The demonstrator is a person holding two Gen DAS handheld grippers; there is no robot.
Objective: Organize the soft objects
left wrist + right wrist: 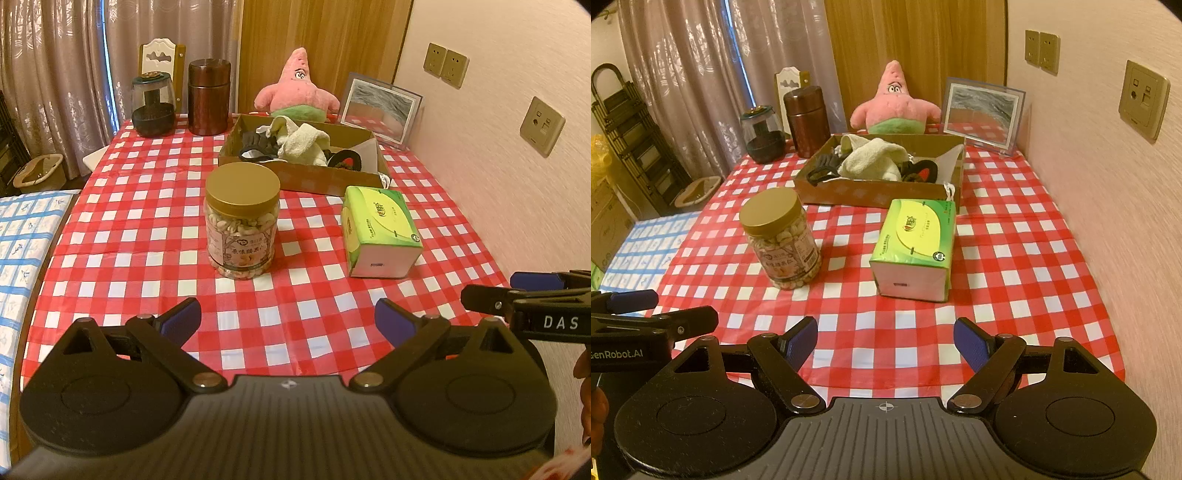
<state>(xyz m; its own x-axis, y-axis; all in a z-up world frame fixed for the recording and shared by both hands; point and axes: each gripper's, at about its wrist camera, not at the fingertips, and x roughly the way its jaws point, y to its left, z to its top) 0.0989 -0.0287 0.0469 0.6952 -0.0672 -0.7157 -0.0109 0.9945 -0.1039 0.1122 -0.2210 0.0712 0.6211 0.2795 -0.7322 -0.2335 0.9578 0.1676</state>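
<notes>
Soft items fill your cardboard box (295,177) near the table's far end: a cream towel (303,142) heaped over black straps or bands (258,146), with a dark ring-shaped piece (345,160) at the right end. Behind the box sits a pink starfish plush (297,86). A nut jar (242,219) and green tissue pack (380,230) stand nearer you. Your left gripper (288,319) is spread wide, empty, above the checked tablecloth (147,229). Your right gripper (885,341) is likewise spread, grasping nothing.
</notes>
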